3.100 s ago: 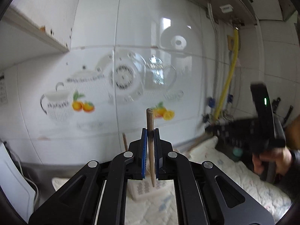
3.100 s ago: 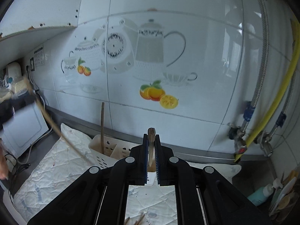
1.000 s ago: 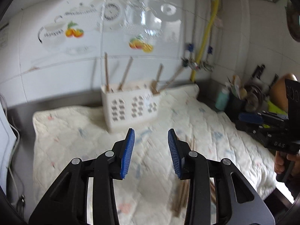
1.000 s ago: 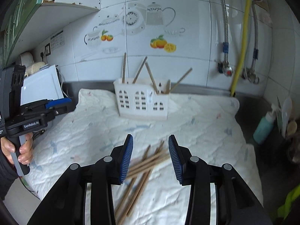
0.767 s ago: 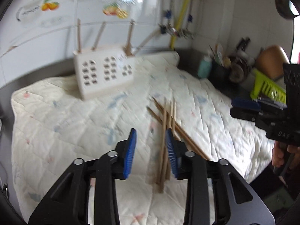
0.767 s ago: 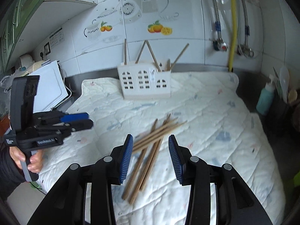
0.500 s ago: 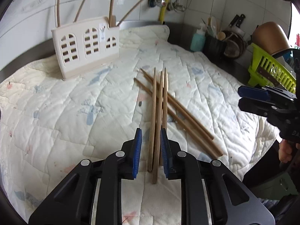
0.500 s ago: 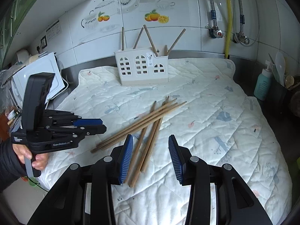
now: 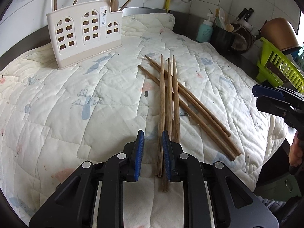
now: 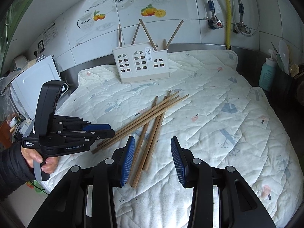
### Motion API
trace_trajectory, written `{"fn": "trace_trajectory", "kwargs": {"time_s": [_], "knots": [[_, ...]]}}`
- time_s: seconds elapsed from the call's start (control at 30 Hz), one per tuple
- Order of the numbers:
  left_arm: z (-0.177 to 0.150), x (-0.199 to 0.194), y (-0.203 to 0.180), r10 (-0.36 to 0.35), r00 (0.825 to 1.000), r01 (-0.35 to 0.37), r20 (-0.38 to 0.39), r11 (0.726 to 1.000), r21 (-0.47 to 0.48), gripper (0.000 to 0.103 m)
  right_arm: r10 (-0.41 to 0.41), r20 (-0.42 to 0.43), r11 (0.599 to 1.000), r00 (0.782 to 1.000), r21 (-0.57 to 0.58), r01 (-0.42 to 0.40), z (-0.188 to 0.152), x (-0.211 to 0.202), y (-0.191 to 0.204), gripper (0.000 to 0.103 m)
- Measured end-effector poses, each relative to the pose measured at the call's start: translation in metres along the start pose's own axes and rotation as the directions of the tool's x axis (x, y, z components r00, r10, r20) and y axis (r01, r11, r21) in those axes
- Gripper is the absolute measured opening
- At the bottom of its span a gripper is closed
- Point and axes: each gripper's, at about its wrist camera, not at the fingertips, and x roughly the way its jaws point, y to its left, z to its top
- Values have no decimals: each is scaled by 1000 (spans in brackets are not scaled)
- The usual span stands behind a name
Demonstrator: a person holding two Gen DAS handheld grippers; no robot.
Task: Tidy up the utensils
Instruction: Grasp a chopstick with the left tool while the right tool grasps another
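Note:
Several wooden chopsticks (image 9: 169,98) lie crossed in a pile on the quilted mat; they also show in the right wrist view (image 10: 152,117). A cream slotted utensil holder (image 9: 83,32) stands at the back with several chopsticks upright in it, also in the right wrist view (image 10: 141,64). My left gripper (image 9: 152,148) is open with a narrow gap, low over the near ends of the pile; one chopstick end lies between its jaws, untouched by the left one. It also shows from the side (image 10: 110,129). My right gripper (image 10: 152,159) is wide open and empty above the pile's other end.
A quilted white mat (image 10: 237,123) covers the steel counter. A teal bottle (image 10: 267,74) and a dark utensil pot stand at the right. A green rack (image 9: 279,70) and a copper pot (image 9: 279,32) sit at the counter's end. A white appliance (image 10: 34,83) stands left.
Both grippers let go of chopsticks into the holder, pulled back and came down toward the loose pile. My left gripper's jaws have narrowed around a chopstick end.

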Motion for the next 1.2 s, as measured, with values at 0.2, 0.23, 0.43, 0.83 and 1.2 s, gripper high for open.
{"fn": "trace_trajectory", "kwargs": {"time_s": [0.2,0.23,0.43,0.83,1.2], "knots": [[-2,0,-4,-6,1000,6,0,1000,15,19,1,-20,1000,1000,6,-1,-5,7,0,39],[-3,1,-6,-7,1000,7,-3,1000,23,19,2,-26,1000,1000,8,-2,-7,8,-1,39],[-3,7,-9,37,999,-36,-23,999,39,12,3,-53,1000,999,24,-2,-17,13,-4,36],[-4,7,-5,19,1000,-19,-22,1000,-7,9,9,-108,996,994,91,1,-27,46,0,14],[-5,7,-3,4,1000,-4,-20,1000,-20,9,-72,-154,995,985,55,81,-18,68,6,10]]}}
